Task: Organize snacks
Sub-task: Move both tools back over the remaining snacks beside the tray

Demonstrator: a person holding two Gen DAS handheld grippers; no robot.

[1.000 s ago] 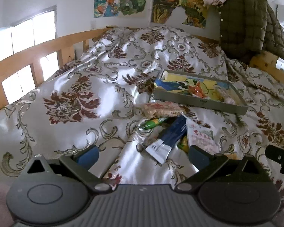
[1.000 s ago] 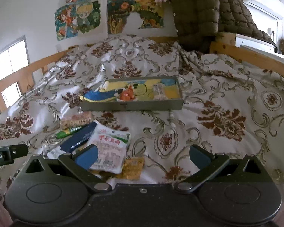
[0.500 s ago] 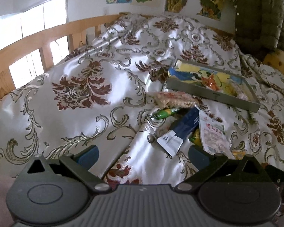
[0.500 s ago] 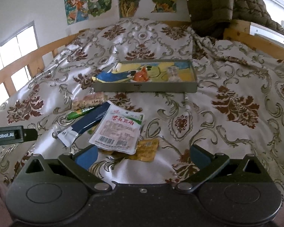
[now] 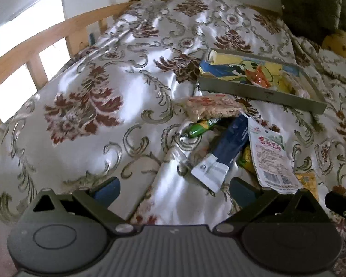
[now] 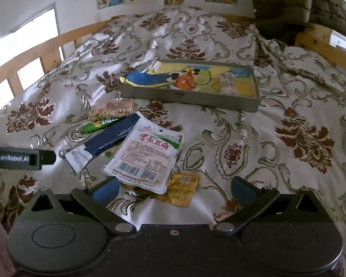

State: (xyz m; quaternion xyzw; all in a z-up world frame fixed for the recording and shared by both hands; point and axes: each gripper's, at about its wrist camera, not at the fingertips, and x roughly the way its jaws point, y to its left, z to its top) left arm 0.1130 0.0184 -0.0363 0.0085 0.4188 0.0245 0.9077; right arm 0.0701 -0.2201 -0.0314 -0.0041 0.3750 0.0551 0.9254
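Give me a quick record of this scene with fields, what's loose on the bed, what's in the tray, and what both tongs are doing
surface: floral satin bedspread
container: shallow grey rectangular tray, cartoon-printed bottom
in tray: small orange wrapped snack; a clear packet
loose snacks: white pouch with red lettering; long dark blue packet; green stick packet; clear pack of pale crackers; flat yellow sachet
pile position: in front of the tray, apart from it
left tongs: open, empty, above the bedspread
right tongs: open, empty, over the white pouch's near edge
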